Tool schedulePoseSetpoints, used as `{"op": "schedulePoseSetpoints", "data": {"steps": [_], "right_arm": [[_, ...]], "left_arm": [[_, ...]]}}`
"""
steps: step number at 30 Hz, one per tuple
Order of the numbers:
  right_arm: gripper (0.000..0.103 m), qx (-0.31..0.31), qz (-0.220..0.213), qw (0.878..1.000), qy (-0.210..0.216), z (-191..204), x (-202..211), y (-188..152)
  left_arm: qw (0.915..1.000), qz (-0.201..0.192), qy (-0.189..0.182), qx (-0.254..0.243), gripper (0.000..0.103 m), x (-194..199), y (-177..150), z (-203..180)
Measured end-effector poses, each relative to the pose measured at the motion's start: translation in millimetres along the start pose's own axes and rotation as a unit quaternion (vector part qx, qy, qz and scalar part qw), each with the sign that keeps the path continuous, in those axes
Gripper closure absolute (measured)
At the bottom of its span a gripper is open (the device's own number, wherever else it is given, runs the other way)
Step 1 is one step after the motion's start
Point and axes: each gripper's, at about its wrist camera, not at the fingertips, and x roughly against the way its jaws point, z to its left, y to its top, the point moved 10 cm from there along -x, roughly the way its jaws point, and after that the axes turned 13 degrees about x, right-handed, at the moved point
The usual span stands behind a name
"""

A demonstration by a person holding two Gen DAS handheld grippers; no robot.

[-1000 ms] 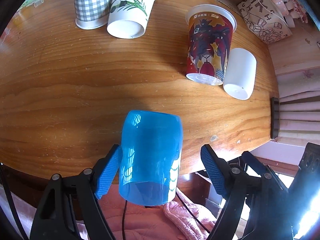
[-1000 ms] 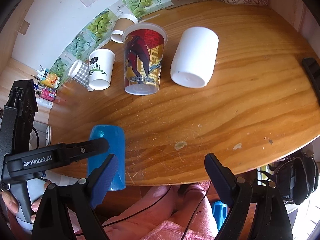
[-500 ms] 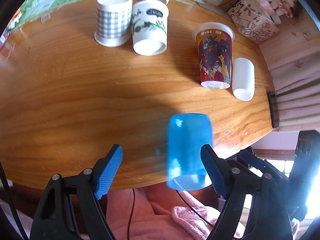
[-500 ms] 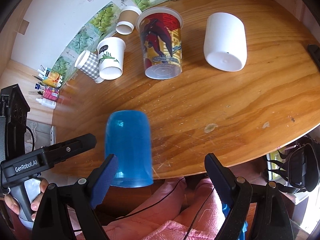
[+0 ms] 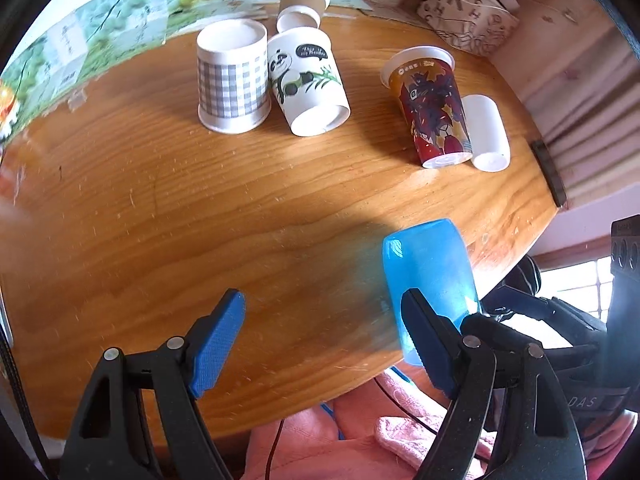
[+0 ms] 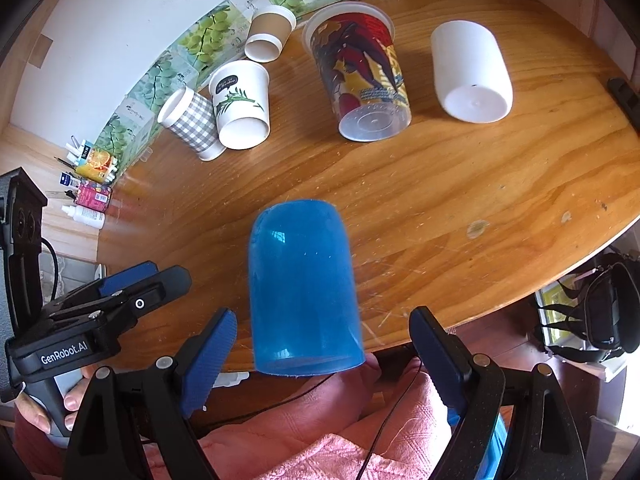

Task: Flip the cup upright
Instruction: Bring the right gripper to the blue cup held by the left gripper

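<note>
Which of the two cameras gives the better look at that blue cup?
The right wrist view: the blue cup sits whole and sharp, upside down near the table edge. In the left wrist view the cup is off to the side, blurred and partly behind a finger.

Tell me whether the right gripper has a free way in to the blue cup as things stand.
Probably yes. The right gripper is open, and the blue cup, upside down near the table edge, sits between its fingers with nothing between. The left gripper is off to the side.

1 blue cup [image 6: 302, 292], 5 other cups (all upside down), 2 grippers
</note>
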Motion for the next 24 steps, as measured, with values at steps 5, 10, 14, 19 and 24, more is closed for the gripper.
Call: {"op": "schedulePoseSetpoints", "data": {"steps": [5,10,14,19,24], "right_arm": [[0.014,-0.005,-0.002,1.000,-0.017,9,-3,-7],[0.014,0.004,-0.017,0.999,-0.036,15,-2,-12],[0.014,0.012,-0.028,0.998,-0.048,19,-1,-15],[0.014,0.029,-0.032,0.997,-0.067,27,-4,-18],[0.014,0.039,-0.038,0.995,-0.079,32,-10,-20]], "left_arm": [[0.9995,0.006,-0.016,-0.026,0.020,1,1,0],[0.9978,0.018,-0.040,-0.050,0.020,1,-2,-6],[0.9961,0.025,-0.048,-0.071,0.020,1,-6,-10],[0.9941,0.028,-0.052,-0.091,0.020,3,-9,-13],[0.9936,0.026,-0.049,-0.099,0.020,5,-8,-8]]}}
